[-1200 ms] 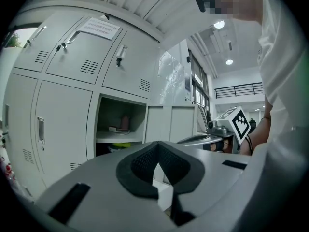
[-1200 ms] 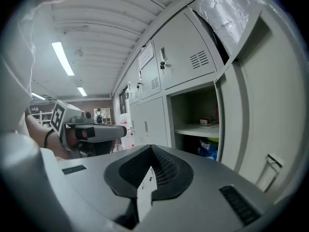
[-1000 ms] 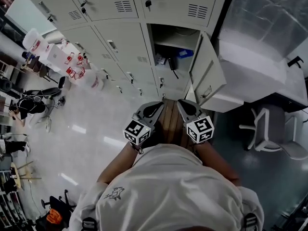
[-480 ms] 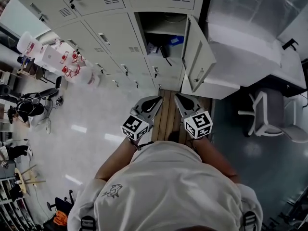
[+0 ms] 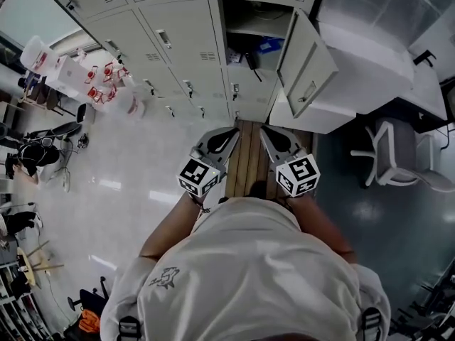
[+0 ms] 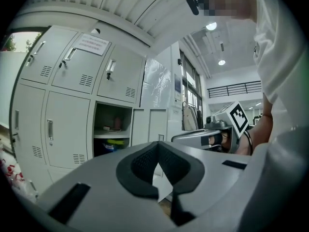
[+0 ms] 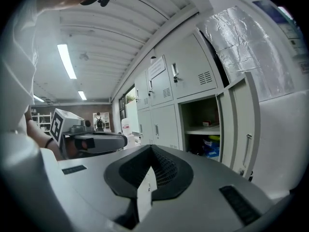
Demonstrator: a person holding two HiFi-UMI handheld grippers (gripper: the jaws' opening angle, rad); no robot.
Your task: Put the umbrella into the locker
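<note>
I see no umbrella in any view. The open locker stands ahead, its door swung out to the right. A shelf inside holds small items, with a blue thing and a black thing below. My left gripper and right gripper are held side by side in front of me, pointing at the lockers' base. In the left gripper view the left gripper has its dark pads together with nothing between them. In the right gripper view the right gripper is likewise shut and empty.
A wooden slatted board lies on the floor under the grippers. A white chair stands at the right beside a plastic-wrapped unit. White bags sit by the lockers at the left. The closed lockers fill the wall.
Both grippers have moved a little forward toward the lockers, staying side by side and shut. The lockers have shifted in the head view.
</note>
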